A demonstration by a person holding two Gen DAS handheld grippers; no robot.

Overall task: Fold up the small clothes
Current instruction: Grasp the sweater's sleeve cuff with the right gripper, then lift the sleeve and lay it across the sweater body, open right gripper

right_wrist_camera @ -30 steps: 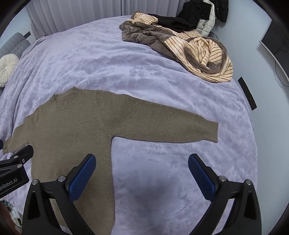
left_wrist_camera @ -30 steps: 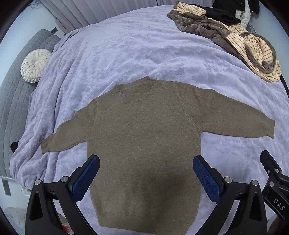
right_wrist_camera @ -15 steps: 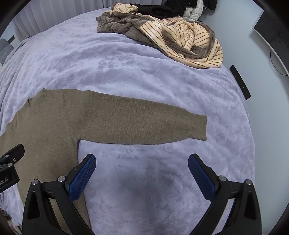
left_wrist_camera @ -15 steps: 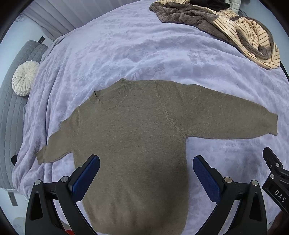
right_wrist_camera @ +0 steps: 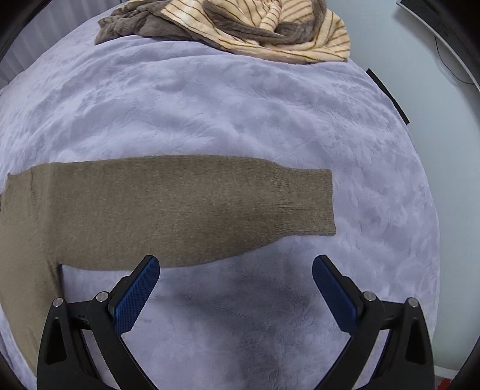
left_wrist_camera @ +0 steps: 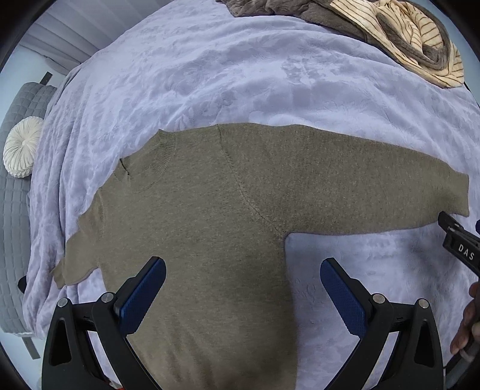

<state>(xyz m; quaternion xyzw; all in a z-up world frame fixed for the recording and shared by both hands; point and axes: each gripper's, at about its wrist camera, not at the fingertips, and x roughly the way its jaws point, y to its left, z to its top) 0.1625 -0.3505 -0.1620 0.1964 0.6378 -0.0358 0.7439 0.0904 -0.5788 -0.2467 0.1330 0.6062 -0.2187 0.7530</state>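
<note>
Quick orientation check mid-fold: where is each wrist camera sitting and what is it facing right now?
Left wrist: on the left hand-held gripper, open, above the sweater body; the right tool and a hand show at right.
Right wrist: on the right hand-held gripper, open, facing the sweater's sleeve; only its fingers show.
Shared: sweater, sleeve, lavender blanket, striped clothes pile.

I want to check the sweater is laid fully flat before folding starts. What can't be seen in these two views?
- Sweater hem: left wrist view, cut off at the bottom edge behind the left gripper.
- Its body and other sleeve: right wrist view, cut off at the left edge.
- Clothes pile: cut off at the top edge in both views.
</note>
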